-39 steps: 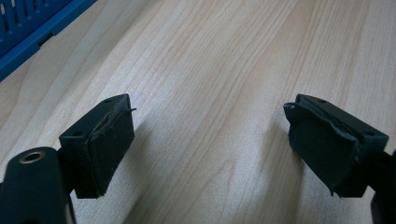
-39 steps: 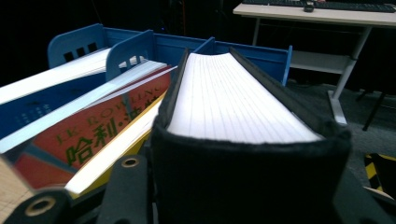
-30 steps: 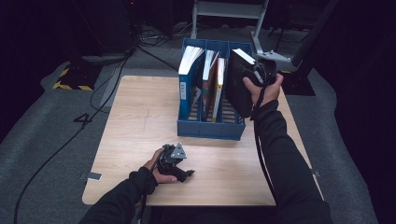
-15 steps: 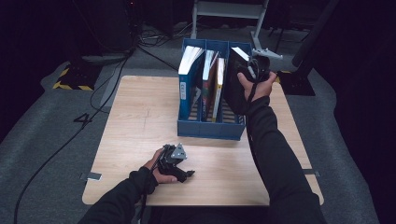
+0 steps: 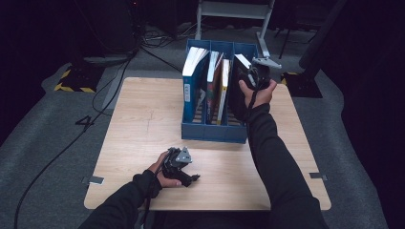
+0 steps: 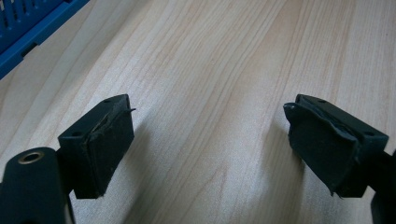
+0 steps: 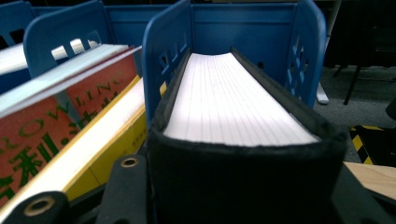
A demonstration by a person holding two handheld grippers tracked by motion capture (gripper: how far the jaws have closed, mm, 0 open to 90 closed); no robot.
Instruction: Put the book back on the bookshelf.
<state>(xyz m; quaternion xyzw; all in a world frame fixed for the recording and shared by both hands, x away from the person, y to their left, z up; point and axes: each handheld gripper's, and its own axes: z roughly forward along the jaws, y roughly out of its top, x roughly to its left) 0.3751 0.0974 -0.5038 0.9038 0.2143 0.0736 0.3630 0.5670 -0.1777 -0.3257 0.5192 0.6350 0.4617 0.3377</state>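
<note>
- The right gripper (image 5: 251, 76) is clasping a thick black book (image 7: 243, 116) between its fingers, spine towards the hand.
- The book is sitting partly inside the rightmost compartment of the blue file rack (image 5: 215, 131) (other books are filling the compartments beside it).
- The left gripper (image 5: 179, 164) is resting on the table (image 5: 143, 109), fingers (image 6: 100, 140) spread wide, grasping nothing.

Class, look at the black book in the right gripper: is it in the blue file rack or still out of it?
Partly in. The black book sits between the dividers of the blue rack's rightmost slot, held by the right gripper.
</note>
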